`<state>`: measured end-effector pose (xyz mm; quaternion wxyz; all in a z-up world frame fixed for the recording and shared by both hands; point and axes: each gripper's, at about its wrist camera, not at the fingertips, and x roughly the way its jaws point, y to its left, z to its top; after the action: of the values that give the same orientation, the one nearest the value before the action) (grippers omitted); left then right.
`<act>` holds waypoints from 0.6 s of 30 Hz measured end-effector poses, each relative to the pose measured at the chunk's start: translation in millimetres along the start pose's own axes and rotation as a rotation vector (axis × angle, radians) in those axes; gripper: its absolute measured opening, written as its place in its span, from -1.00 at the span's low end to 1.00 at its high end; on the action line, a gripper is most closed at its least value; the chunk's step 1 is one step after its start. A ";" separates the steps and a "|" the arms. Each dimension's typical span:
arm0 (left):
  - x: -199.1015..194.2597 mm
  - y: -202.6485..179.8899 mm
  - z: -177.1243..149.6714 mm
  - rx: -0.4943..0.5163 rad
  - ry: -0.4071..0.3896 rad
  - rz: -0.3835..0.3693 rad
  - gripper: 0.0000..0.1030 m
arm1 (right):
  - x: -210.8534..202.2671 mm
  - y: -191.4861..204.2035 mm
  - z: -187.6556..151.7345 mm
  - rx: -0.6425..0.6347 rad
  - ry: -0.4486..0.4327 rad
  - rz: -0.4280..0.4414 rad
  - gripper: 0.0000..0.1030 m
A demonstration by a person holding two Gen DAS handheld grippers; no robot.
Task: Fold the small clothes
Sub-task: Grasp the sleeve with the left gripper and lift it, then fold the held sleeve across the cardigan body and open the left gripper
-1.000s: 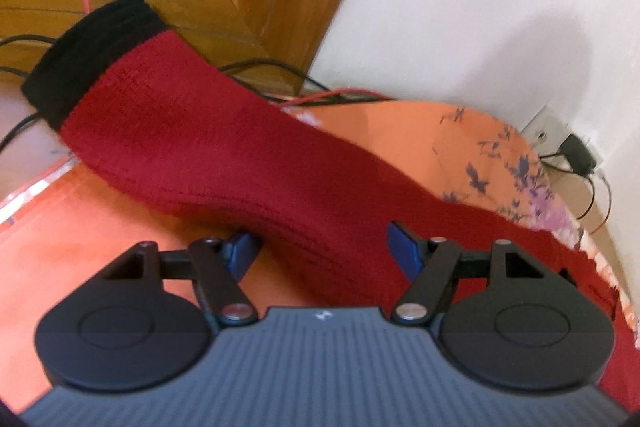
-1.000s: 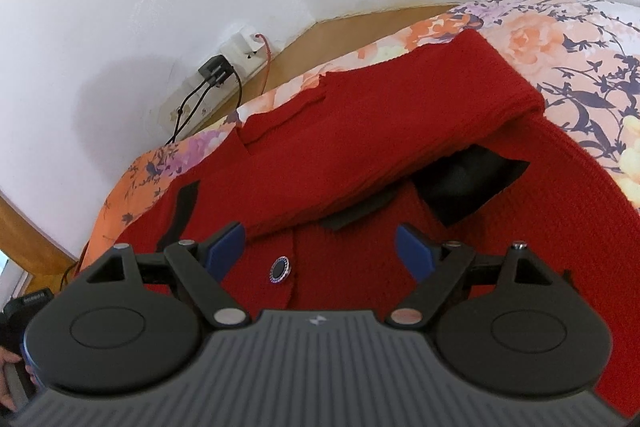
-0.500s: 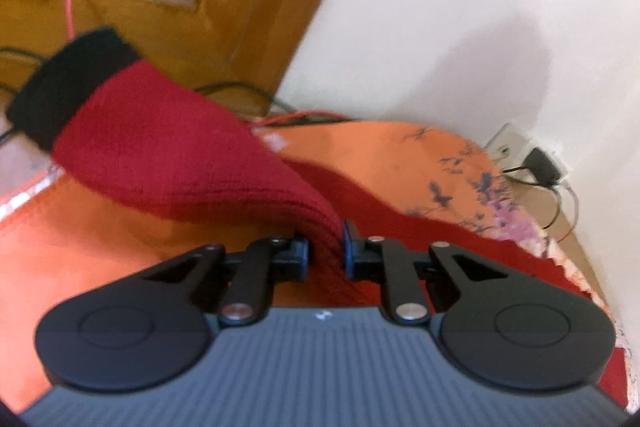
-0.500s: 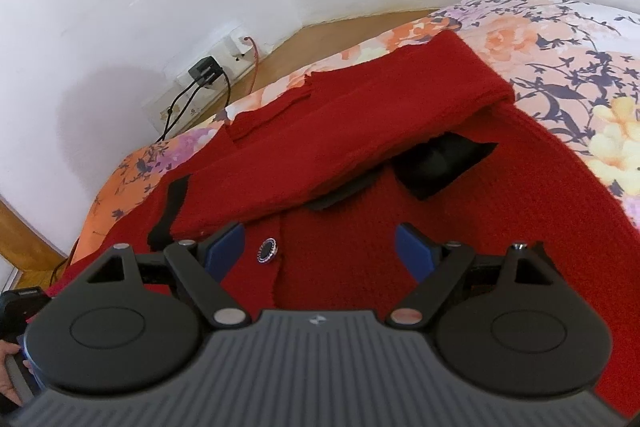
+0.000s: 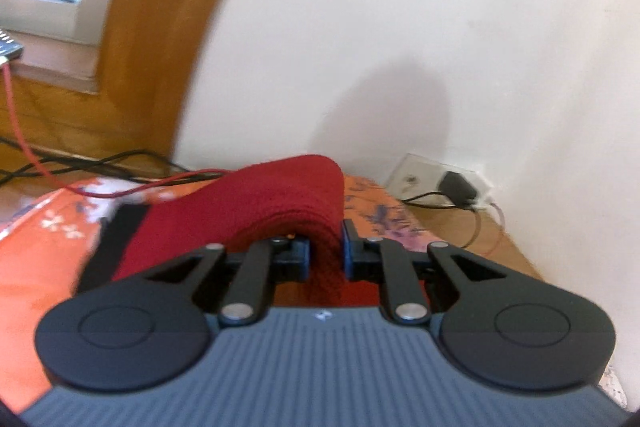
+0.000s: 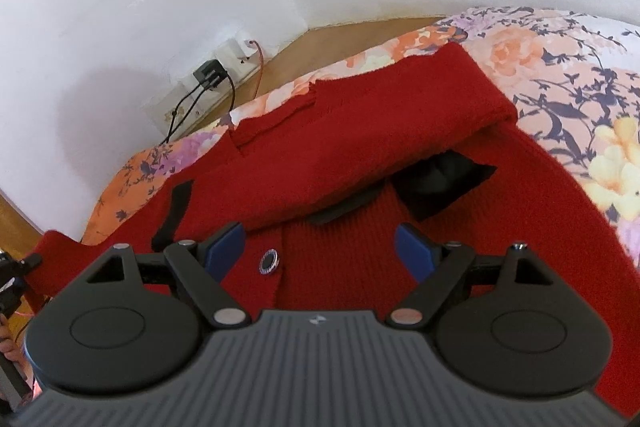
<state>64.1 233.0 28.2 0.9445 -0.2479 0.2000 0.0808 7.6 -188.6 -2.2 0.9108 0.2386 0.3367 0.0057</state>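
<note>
**Red cardigan pinched by the left gripper, right gripper held open above it**

A red knitted cardigan [image 6: 400,163] with black trim is spread over the floral bed sheet [image 6: 568,67], reaching towards the bed's corner near the wall socket [image 6: 224,67]. One sleeve [image 6: 360,131] is laid folded across the body, and a dark round button [image 6: 269,260] is seen on the front. A fold of the red knit is clamped between the narrowly closed fingers [image 5: 298,255] of the left gripper [image 5: 325,254] and raised off the bed. The right gripper [image 6: 320,251] is held over the cardigan front, its blue fingers [image 6: 414,255] spread wide and nothing gripped.
</note>
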 end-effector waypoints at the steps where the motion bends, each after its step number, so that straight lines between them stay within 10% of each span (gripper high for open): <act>1: 0.1 -7.0 -0.4 0.004 0.000 -0.009 -0.68 | -0.4 -1.3 2.2 0.002 -0.002 0.002 0.70; 18: 14.2 -110.2 -39.3 0.123 0.105 -0.194 -0.68 | -6.7 -33.8 30.6 -0.001 -0.014 0.003 0.70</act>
<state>91.5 118.9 39.1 0.9495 -0.2117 0.2288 -0.0364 16.2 -232.8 7.3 0.9133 0.2388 0.3299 0.0057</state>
